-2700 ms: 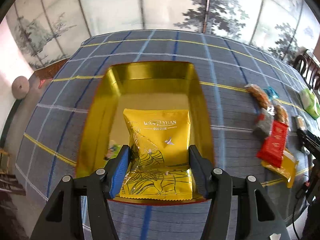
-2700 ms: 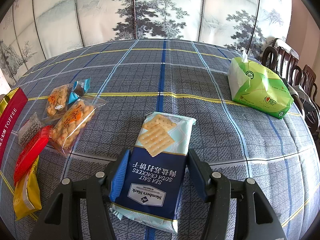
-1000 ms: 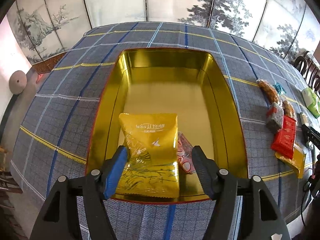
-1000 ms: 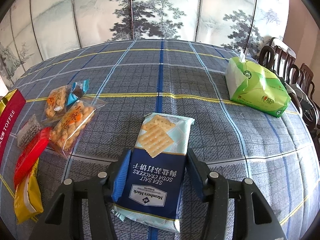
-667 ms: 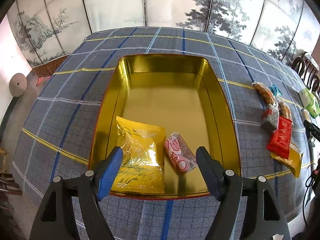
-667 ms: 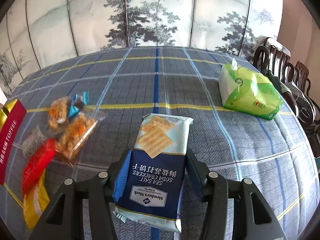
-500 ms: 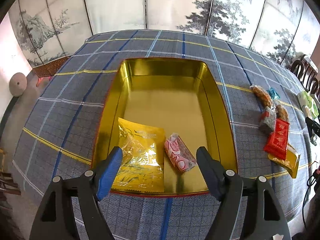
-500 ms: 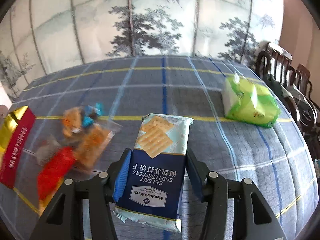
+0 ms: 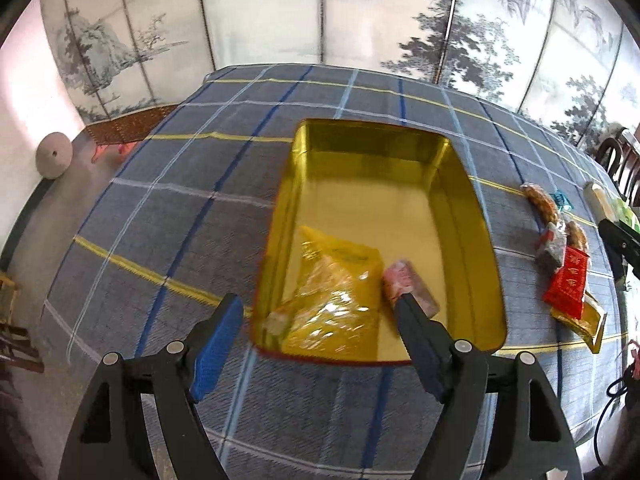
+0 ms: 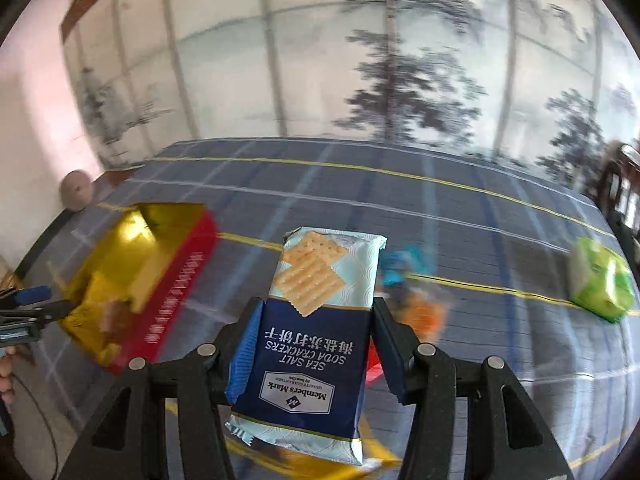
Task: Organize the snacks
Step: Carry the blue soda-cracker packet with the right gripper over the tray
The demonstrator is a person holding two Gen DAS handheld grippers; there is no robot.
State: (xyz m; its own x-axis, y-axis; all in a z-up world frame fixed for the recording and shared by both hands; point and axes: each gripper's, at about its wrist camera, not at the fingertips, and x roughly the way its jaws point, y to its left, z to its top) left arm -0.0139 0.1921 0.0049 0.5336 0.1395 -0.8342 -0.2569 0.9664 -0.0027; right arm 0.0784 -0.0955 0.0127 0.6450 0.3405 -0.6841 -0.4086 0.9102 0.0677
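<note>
Two hand-held grippers worked over a plaid-clothed table [image 9: 168, 208] with a gold tin [image 9: 472, 216].

The left gripper [image 9: 320, 320] had just been spreading its jaws and held nothing; a yellow snack packet [image 9: 336, 296] and a pink wrapped sweet [image 9: 412, 284] lay in the tin's near end. The right gripper [image 10: 312, 324] clamped a soda cracker pack [image 10: 316, 320] in the air above the cloth, with the tin to the left. More snacks [image 9: 568, 276] lay right of the tin.

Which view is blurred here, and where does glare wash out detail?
Right wrist view: tablecloth, tin and loose snacks streak with motion blur, while the cracker pack in the right hand-held gripper stays sharp. Left wrist view: mildly soft; glare whitens the yellow packet.
</note>
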